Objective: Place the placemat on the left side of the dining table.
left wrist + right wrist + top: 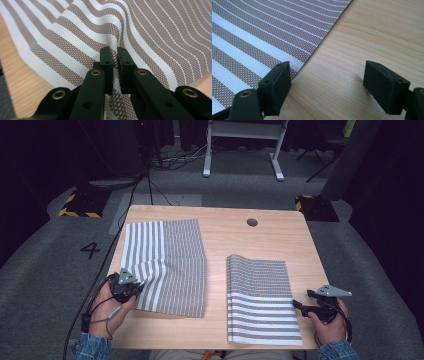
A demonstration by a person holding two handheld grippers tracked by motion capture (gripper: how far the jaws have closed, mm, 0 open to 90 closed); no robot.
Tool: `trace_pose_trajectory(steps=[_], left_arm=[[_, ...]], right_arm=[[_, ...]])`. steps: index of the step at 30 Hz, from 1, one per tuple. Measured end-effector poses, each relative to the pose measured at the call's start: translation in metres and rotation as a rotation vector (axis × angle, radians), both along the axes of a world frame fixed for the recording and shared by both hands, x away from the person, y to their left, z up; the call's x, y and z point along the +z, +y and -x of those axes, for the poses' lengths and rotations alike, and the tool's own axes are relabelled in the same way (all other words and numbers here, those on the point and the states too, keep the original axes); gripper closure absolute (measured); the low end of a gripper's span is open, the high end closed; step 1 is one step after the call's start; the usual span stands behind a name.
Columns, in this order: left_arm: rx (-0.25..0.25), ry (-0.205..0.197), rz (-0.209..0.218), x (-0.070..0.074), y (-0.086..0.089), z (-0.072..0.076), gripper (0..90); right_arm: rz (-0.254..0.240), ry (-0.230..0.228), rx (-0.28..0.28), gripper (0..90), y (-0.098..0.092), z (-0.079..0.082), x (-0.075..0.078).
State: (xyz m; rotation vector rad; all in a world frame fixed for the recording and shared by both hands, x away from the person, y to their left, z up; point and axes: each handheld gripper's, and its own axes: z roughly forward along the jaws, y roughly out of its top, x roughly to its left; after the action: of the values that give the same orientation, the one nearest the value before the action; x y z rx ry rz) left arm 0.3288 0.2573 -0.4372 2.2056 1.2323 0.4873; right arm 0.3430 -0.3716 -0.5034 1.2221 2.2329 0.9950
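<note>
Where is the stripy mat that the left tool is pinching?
In the high view the left striped placemat lies on the left half of the wooden table, beside the right striped placemat. The left tool pinches its near left edge.

Two striped placemats (pixel 165 265) (pixel 260 295), two grippers (pixel 131 289) (pixel 299 305)

Even overhead light falls on the wooden table (pixel 235 245) while the room beyond sinks into near black, the high view soft and low in detail. In the gripper views the woven striped placemat (pixel 75 45) is sharp at close range, its stripes bowed by wide-angle distortion, and the black jaws at the bottom edge blur slightly, casting faint, soft shadows on the wood.
</note>
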Motion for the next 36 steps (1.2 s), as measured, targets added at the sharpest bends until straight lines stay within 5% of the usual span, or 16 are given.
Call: trace_pose_trajectory(steps=[15, 18, 21, 25, 36], left_arm=[[0.069, 0.018, 0.024, -0.015, 0.034, -0.005, 83.3], [0.098, 0.012, 0.062, -0.015, 0.039, -0.004, 68.3], [0.208, -0.035, 0.072, -0.007, 0.038, 0.002, 47.6], [0.217, -0.075, 0.037, 0.001, 0.013, 0.01, 40.2], [-0.048, -0.066, 0.091, -0.018, -0.095, 0.018, 34.3]], right_arm=[[0.0, 0.0, -0.001, 22.2, 0.0, 0.0, 0.0], [0.0, 0.0, 0.0, 22.2, 0.0, 0.0, 0.0], [0.0, 0.0, -0.001, 22.3, 0.0, 0.0, 0.0], [0.0, 0.0, 0.0, 22.3, 0.0, 0.0, 0.0], [0.001, -0.001, 0.0, 22.3, 0.0, 0.0, 0.0]])
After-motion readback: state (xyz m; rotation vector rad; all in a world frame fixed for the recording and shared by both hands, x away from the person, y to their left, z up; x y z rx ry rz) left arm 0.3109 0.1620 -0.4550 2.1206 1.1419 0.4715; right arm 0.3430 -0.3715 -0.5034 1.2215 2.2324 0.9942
